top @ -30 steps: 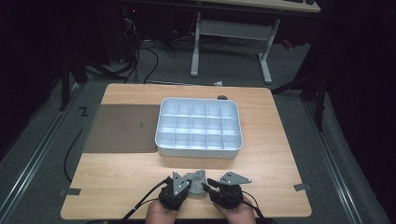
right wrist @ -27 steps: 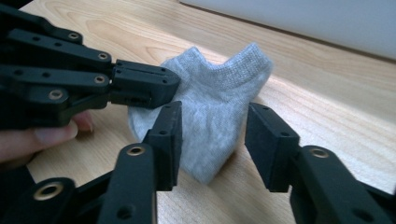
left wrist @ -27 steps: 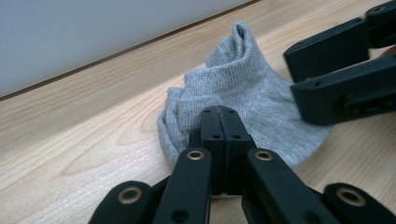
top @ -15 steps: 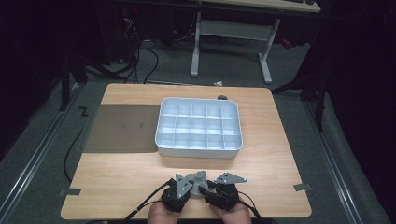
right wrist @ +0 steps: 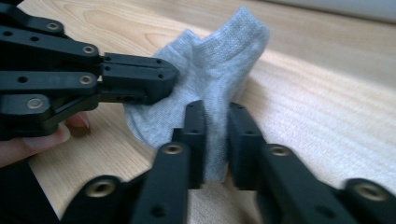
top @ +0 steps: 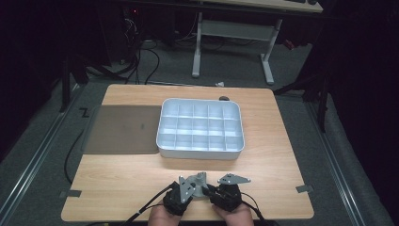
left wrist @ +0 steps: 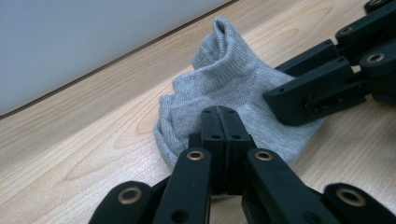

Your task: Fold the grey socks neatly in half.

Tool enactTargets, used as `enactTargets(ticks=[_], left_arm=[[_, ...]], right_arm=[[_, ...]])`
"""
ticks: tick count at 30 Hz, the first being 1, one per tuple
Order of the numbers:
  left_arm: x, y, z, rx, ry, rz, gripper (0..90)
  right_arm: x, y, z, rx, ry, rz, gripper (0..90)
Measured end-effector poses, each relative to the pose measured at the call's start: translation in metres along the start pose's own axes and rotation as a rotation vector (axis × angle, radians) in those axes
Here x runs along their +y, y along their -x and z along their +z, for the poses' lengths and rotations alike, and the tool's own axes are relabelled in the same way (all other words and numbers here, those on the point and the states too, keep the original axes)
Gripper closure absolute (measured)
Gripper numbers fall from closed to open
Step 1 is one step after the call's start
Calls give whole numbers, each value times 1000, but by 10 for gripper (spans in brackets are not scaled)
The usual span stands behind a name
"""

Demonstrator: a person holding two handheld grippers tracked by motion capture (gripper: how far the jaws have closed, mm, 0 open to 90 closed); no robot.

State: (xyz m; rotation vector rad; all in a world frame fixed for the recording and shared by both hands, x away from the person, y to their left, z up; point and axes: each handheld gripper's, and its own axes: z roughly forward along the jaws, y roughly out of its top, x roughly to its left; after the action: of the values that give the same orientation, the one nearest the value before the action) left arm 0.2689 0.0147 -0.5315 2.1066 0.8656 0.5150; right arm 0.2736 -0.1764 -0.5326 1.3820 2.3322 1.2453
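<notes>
The grey sock (left wrist: 224, 88) is lying crumpled on the desk (top: 122, 176) near its front edge, just in front of the person, with both tools pinching it.

Going from the biggest thing down: the wooden desk is carrying a dark mat (top: 123, 128) on its left half and a pale compartment tray (top: 201, 128) in the middle, the tray's left side sitting just beside the mat's right edge. The tray is standing well apart from the sock, farther back on the desk; its light wall (left wrist: 70, 42) is rising behind the sock in the left gripper view.

The two hands are coming in side by side at the front edge. The left hand-held gripper (left wrist: 219, 123) is pressing its jaws fully together on the near edge of the sock, with the fabric bunching up behind the tips. The right hand-held gripper (right wrist: 215, 135) is clamping a fold of the sock between its jaws, which are standing slightly apart with the grey cloth filling the gap. Each tool's black jaws are reaching onto the sock from the side in the other's view, so the two are gripping the sock close together.
</notes>
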Motion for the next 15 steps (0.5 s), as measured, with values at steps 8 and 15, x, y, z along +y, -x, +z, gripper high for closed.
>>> enactTargets(ticks=[8, 15], left_arm=[[6, 6, 6, -8, -7, 36, 900], [8, 4, 8, -17, -10, 20, 900]], right_arm=[[5, -7, -15, -46, 49, -64, 822], [5, -18, -17, -43, 75, -118, 822]])
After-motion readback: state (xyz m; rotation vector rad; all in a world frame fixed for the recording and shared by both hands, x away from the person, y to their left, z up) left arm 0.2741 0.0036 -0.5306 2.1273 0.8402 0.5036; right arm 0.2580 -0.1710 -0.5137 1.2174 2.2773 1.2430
